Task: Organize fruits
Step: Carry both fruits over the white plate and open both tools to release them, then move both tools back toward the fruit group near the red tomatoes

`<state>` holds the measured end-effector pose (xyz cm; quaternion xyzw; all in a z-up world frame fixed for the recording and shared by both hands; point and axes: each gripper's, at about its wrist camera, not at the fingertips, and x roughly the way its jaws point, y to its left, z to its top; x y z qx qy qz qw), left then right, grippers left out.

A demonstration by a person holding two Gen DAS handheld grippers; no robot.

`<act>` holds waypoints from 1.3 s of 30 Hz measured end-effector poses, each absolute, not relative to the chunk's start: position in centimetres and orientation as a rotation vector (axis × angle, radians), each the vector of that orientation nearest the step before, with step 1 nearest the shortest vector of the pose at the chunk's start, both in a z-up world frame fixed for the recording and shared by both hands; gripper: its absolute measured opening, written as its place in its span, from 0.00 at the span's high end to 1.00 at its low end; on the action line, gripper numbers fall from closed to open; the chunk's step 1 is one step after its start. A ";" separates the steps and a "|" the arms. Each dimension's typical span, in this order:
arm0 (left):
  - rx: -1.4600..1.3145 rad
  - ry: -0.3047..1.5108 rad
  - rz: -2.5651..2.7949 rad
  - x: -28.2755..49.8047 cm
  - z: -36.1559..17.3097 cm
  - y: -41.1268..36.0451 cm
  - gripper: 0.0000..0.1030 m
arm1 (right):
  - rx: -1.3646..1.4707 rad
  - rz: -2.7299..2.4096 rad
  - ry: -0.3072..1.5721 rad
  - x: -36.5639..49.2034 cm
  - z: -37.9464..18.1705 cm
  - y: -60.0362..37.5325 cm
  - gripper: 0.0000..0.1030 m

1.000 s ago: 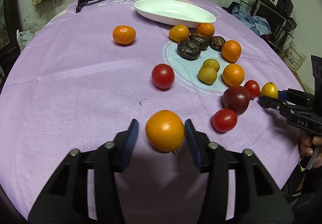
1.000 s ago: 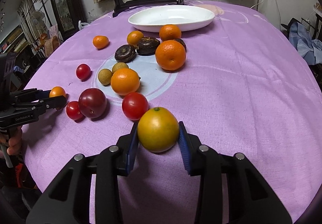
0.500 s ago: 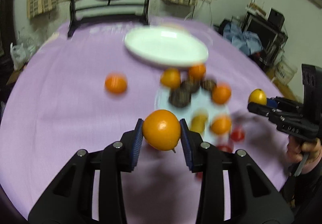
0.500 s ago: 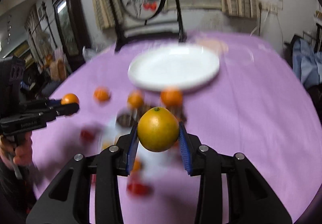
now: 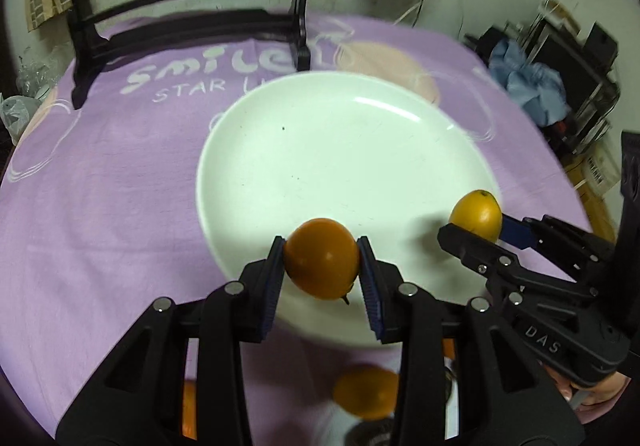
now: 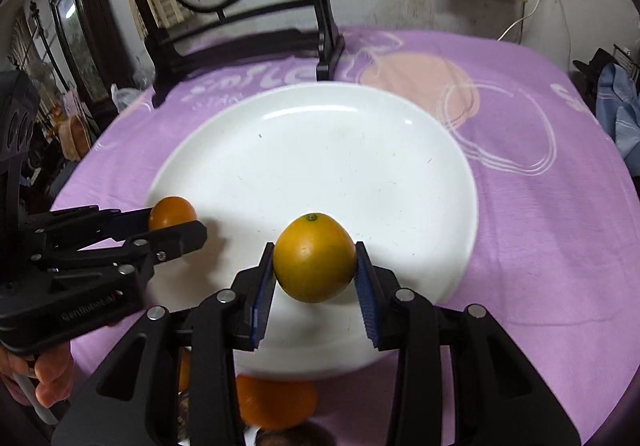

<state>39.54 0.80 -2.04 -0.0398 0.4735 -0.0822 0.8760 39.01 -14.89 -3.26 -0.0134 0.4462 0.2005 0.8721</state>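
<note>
My left gripper (image 5: 322, 270) is shut on an orange tomato (image 5: 322, 264) and holds it above the near rim of the white plate (image 5: 328, 149). My right gripper (image 6: 315, 260) is shut on a yellow-orange citrus fruit (image 6: 315, 258) above the plate's (image 6: 320, 149) near part. Each gripper shows in the other's view: the right one (image 5: 476, 234) with its citrus (image 5: 476, 214) at the plate's right edge, the left one (image 6: 176, 226) with its tomato (image 6: 172, 211) at the left edge. The plate holds nothing.
A black wooden stand (image 6: 240, 41) with a round painted panel rises behind the plate. Orange fruits (image 5: 366, 390) (image 6: 276, 402) lie on the purple cloth (image 5: 100, 185) just below the plate, partly hidden by my fingers. Room clutter lies beyond the table's right edge.
Both grippers lifted their fruits off the cloth and carried them forward over the other fruits to the plate, which now fills both views.
</note>
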 end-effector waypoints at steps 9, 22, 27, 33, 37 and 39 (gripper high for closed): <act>-0.073 1.032 -0.171 41.0 -4.1 0.1 0.63 | -0.064 0.423 0.956 39.2 -3.8 -14.3 0.59; -0.143 0.822 -0.065 26.5 2.3 4.7 0.05 | -0.061 0.529 0.805 23.0 0.2 -18.9 0.44; -0.138 0.808 -0.076 18.4 0.0 5.9 0.05 | -0.058 0.551 0.825 16.4 -2.1 -19.6 0.44; -0.115 0.816 -0.191 11.2 -3.2 5.2 0.05 | -0.089 0.565 0.852 14.2 -3.0 -19.0 0.44; -0.077 0.809 -0.252 9.3 -4.1 3.7 0.05 | -0.134 0.519 0.890 14.6 -3.8 -18.2 0.44; -0.044 0.776 -0.269 8.8 -3.8 3.2 0.05 | -0.122 0.512 0.911 14.8 -4.2 -18.3 0.44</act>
